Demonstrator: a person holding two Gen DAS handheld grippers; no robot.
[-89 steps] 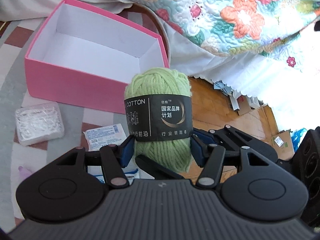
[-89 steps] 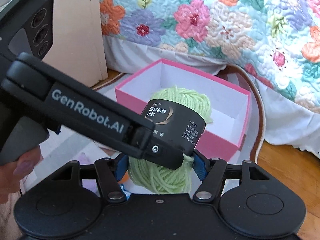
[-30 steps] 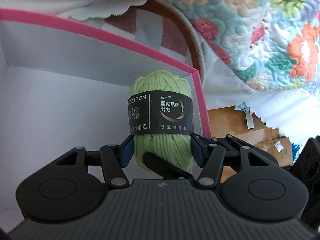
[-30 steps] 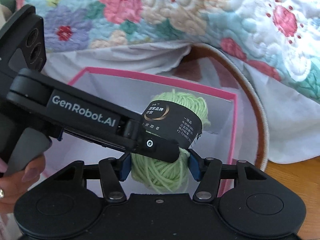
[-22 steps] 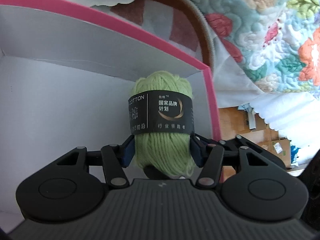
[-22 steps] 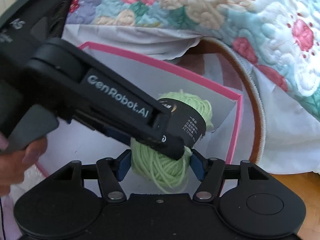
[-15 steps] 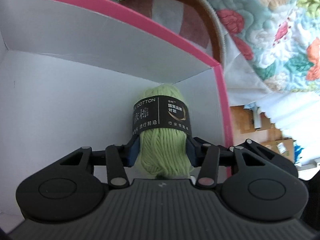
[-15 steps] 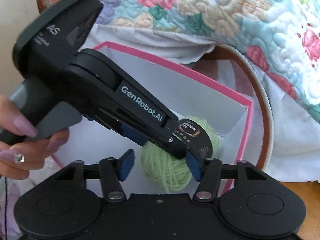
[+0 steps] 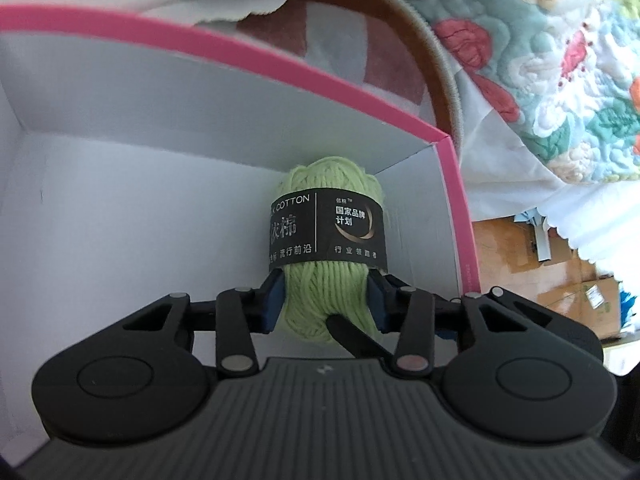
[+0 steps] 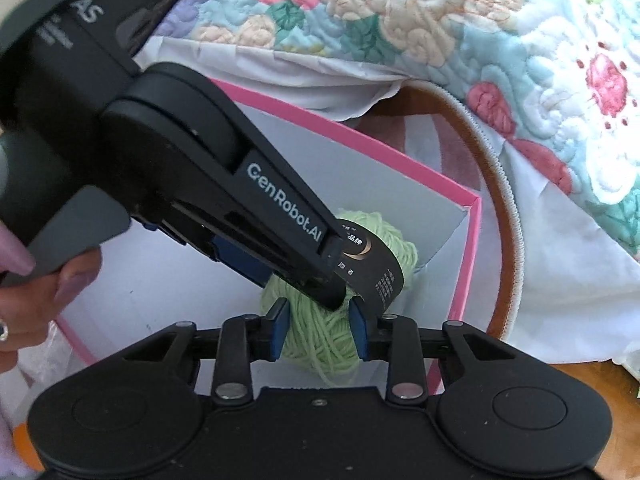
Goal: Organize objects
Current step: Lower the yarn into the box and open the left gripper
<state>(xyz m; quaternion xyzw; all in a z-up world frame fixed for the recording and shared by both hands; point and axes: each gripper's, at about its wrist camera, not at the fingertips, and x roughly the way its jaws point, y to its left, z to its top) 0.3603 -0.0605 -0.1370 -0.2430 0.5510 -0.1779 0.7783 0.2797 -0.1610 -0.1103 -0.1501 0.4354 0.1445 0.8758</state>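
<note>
we've got green yarn ball (image 9: 326, 280) down in pink box (image 9: 248, 54), corner at 1 o'clock; left gripper (image 9: 326, 306) jaws closing on it, right gripper (image 10: 320, 328) jaws squeezed tight on same ball; risk: double grip, uneven release tips box or drags yarn back out

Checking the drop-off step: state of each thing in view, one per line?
green yarn ball: in the box's far right corner, label band on.
pink box: open, no lid, only the yarn seen inside.
left gripper: jaws closing, pads against the yarn's lower end.
right gripper: shut on the yarn's lower end.
quilt: draped beyond the box.
</note>
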